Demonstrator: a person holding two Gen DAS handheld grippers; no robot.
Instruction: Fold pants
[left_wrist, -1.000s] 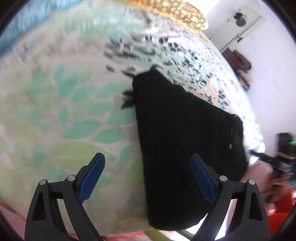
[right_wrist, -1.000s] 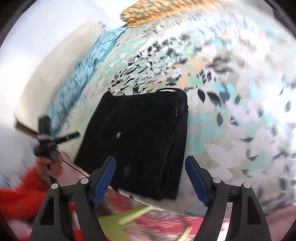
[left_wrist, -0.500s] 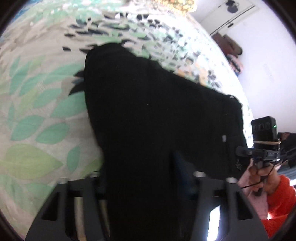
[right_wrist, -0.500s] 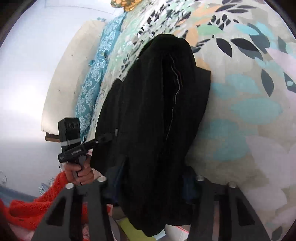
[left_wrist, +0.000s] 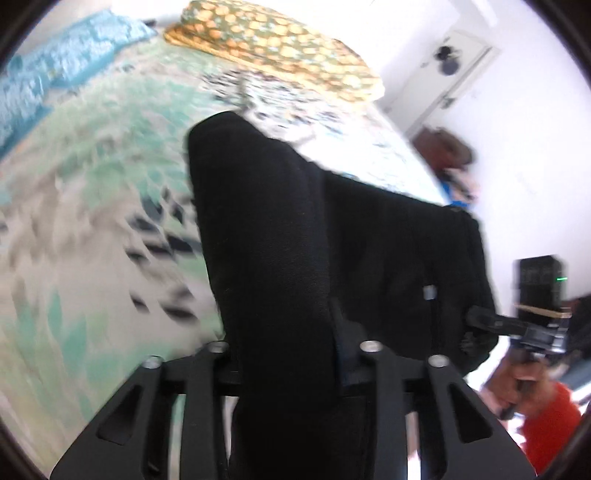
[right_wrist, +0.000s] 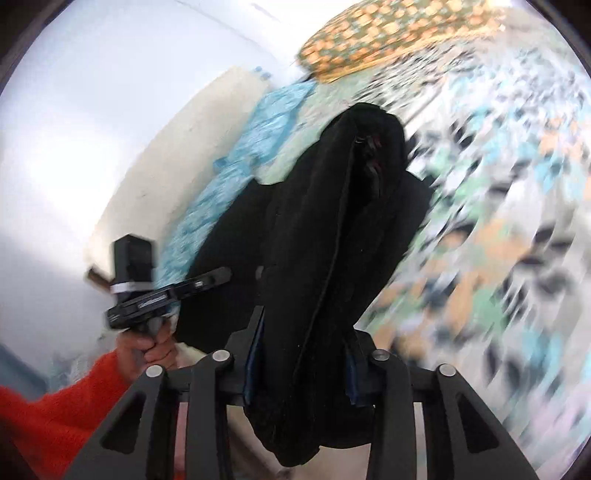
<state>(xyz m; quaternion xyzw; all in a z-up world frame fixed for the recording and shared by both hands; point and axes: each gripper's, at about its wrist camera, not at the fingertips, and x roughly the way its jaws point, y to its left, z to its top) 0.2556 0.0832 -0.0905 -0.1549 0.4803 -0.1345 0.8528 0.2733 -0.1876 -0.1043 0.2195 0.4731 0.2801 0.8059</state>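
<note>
The black pants (left_wrist: 280, 229) lie folded on a leaf-patterned bedspread (left_wrist: 85, 206). My left gripper (left_wrist: 291, 362) is shut on the near left edge of the pants, and the cloth bunches up between its fingers. My right gripper (right_wrist: 303, 365) is shut on the near right edge of the pants (right_wrist: 332, 236), whose stacked layers rise in a ridge before the camera. Each gripper shows in the other's view: the right gripper (left_wrist: 517, 325) at the right, the left gripper (right_wrist: 170, 291) at the left, held by a hand in an orange sleeve.
An orange-patterned pillow (left_wrist: 273, 51) lies at the far end of the bed, also in the right wrist view (right_wrist: 388, 37). A blue patterned cloth (left_wrist: 55, 66) runs along the far left side. A white wall and door (left_wrist: 454, 70) stand beyond the bed.
Both grippers moved in from open above the bed edge, closed on the near edge of the pants, and now lift it so the cloth humps up.
</note>
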